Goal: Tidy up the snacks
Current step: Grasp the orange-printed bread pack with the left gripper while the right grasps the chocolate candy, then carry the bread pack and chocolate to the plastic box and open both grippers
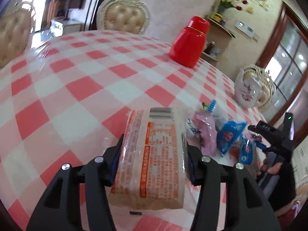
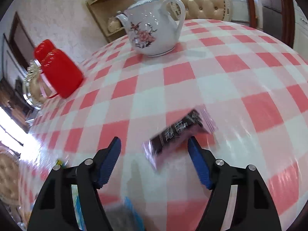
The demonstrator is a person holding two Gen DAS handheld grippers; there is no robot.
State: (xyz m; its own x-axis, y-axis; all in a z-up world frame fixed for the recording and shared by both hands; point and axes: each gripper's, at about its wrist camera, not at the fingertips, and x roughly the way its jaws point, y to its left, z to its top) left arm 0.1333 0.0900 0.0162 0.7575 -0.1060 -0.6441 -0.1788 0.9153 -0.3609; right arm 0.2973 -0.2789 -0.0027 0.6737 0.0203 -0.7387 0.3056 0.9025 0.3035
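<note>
One large orange-printed snack packet point(image 1: 154, 154). One pink packet point(image 1: 207, 134) at its 3 o'clock, then two blue packets point(image 1: 230, 134), the second point(image 1: 247, 153) lying lower. One dark packet point(image 2: 179, 132) on the desk point(image 2: 221, 88) in the right wrist view. One red jar point(image 1: 189, 42). One white floral teapot point(image 2: 152, 32). Two tufted chairs point(image 1: 123, 17) at the desk's 12 o'clock and 9 o'clock point(image 1: 13, 36); further small wrappers are too blurred to count.

Light: bright daylight, from the window point(image 1: 28, 3) at far left.
Glare: white shine on the tablecloth point(image 2: 32, 150).
Blur: the dark snack packet point(image 2: 177, 132) is smeared by motion.
Distortion: strong fisheye bending, with dark corners.
</note>
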